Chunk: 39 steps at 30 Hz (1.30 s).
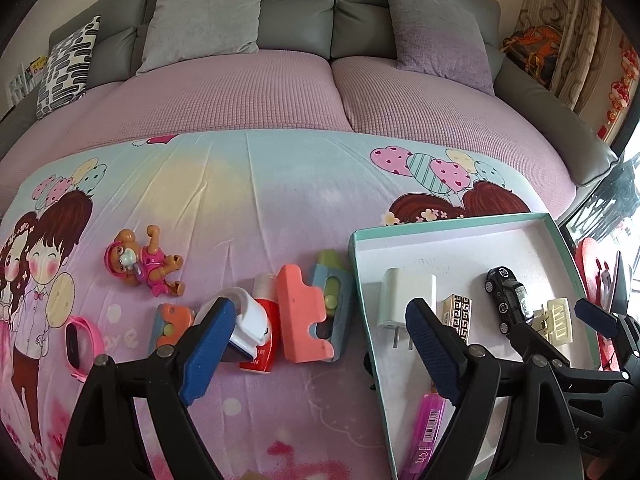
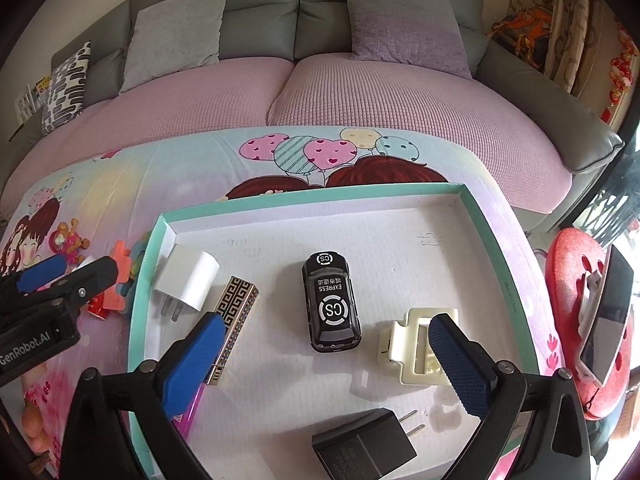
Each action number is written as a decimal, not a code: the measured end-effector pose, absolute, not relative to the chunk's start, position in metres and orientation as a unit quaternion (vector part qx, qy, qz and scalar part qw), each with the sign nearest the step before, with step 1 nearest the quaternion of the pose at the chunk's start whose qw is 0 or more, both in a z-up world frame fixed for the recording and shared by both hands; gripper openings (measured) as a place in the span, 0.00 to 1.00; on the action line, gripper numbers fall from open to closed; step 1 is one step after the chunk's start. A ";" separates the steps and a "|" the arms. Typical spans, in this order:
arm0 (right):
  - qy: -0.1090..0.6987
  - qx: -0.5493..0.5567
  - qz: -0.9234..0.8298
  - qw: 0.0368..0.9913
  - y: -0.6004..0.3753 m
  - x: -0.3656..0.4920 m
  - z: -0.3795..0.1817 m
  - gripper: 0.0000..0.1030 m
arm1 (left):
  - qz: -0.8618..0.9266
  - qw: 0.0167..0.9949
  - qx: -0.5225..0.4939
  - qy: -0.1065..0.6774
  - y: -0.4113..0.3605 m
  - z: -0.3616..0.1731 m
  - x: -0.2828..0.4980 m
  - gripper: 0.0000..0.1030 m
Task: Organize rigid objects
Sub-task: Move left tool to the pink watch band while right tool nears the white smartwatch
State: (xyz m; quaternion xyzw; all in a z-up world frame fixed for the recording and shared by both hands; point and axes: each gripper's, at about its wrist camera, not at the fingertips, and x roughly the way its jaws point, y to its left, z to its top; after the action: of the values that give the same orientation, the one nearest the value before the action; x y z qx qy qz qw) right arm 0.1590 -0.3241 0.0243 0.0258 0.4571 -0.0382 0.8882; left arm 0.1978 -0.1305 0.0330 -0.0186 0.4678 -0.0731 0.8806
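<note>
The right claw (image 2: 324, 360) is spread wide with nothing pinched, right above the black toy car (image 2: 331, 307) that sits in the green box (image 2: 140, 300) (a white plug (image 2: 188, 280) lies there too). The left claw (image 1: 320, 340) is apart too, empty, over the toys on the bed (image 1: 240, 200), near the orange block (image 1: 302, 316).

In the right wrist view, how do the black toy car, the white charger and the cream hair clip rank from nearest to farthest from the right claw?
Measured from the open right claw:
1. Black toy car, just ahead of the midpoint, in the tray's centre.
2. Cream hair clip, by the right finger.
3. White charger, far left corner of the tray.
</note>
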 end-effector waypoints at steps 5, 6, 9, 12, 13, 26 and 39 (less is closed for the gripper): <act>0.458 0.054 -0.036 0.887 -0.327 0.150 0.020 1.00 | -0.054 0.882 -0.059 0.464 -0.103 0.031 0.185 0.96; 0.457 0.053 -0.040 0.887 -0.327 0.148 0.019 1.00 | -0.051 0.884 -0.057 0.462 -0.101 0.030 0.182 0.96; 0.447 0.056 -0.044 0.892 -0.325 0.142 0.020 1.00 | -0.042 0.888 -0.046 0.456 -0.096 0.028 0.173 0.96; 0.426 0.070 -0.048 0.901 -0.322 0.136 0.027 1.00 | -0.038 0.891 -0.050 0.449 -0.089 0.029 0.168 0.96; 0.419 0.076 -0.050 0.903 -0.321 0.134 0.031 1.00 | -0.036 0.892 -0.052 0.447 -0.087 0.029 0.167 0.96; 0.351 0.094 -0.055 0.930 -0.270 0.121 0.081 1.00 | 0.032 0.900 -0.059 0.432 -0.013 0.062 0.156 0.96; 0.331 0.102 -0.004 0.938 -0.196 0.141 0.083 1.00 | 0.139 0.896 -0.135 0.399 0.109 0.063 0.132 0.96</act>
State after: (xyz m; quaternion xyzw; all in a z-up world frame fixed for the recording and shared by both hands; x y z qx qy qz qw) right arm 0.1414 -0.1964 0.0832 0.1016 0.3308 -0.0042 0.9382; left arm 0.1323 0.1091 0.0633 -0.1345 0.3993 0.1391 0.8962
